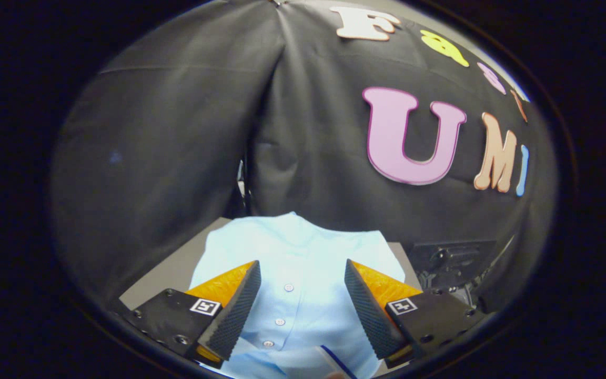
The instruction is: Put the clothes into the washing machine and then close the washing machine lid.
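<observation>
The gripper [302, 310] hangs over a light blue button-up shirt [303, 252] with its two fingers [234, 310] spread well apart and nothing pressed between them; whether the tips touch the cloth cannot be told. The shirt lies spread on a grey worktop [177, 271], its collar end away from the gripper and near the black cloth wall [177, 147]; its placket runs down the gap between the fingers, with three small pale buttons [289, 287] in a line there; the fabric reaches out past both fingers to either side. Close under the gripper, at the near end of the shirt, a white strip with a dark blue edge [334, 360] lies on the cloth; what it is cannot be told. Beyond the right finger, at the foot of the wall and just beside the worktop, sits a dark metal fixture [450, 263] with bolts and brackets; its details are too dim to make out.
</observation>
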Demonstrator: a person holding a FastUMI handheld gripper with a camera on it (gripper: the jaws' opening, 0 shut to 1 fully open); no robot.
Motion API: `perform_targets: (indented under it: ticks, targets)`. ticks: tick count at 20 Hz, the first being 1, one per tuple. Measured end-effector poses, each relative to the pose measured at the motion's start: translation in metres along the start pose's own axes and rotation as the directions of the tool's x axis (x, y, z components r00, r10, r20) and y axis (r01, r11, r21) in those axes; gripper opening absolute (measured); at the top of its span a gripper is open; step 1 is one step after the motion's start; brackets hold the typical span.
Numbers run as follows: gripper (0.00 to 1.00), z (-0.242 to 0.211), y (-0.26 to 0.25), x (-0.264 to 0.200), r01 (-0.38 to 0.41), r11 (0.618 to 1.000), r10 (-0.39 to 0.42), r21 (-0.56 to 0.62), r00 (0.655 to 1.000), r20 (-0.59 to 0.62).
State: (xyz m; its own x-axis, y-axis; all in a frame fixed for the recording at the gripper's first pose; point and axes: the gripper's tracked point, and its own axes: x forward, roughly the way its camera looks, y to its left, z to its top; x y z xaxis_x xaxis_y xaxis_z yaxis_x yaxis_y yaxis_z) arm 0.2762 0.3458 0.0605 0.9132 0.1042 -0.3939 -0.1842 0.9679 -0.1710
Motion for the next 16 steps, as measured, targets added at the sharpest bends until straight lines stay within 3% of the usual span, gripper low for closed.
perform_targets:
  ticks: [1, 2, 4, 6, 8, 11, 13, 15, 16]
  targets:
    - [1.00, -0.008, -0.010, 0.011, 0.052, 0.999, -0.052, -0.006, 0.998, -0.040]
    - [1.00, -0.019, -0.007, 0.016, 0.045, 0.999, -0.045, 0.006, 0.994, -0.100]
    - [0.99, -0.034, 0.018, 0.023, -0.045, 0.993, 0.065, 0.110, 0.981, -0.182]
    - [0.98, -0.039, 0.020, 0.027, -0.056, 0.990, 0.084, 0.132, 0.973, -0.214]
    - [0.98, -0.040, 0.018, 0.028, -0.075, 0.994, 0.092, 0.080, 0.968, -0.232]
    - [0.48, -0.041, 0.023, 0.018, -0.157, 0.986, 0.164, 0.048, 0.957, -0.238]
    - [0.15, -0.043, 0.019, 0.008, -0.166, 0.985, 0.171, 0.041, 0.961, -0.217]
    - [0.13, -0.030, 0.003, -0.005, -0.154, 0.988, 0.148, -0.029, 0.978, -0.148]
    - [0.11, -0.023, 0.002, -0.015, -0.153, 0.988, 0.153, 0.006, 0.981, -0.121]
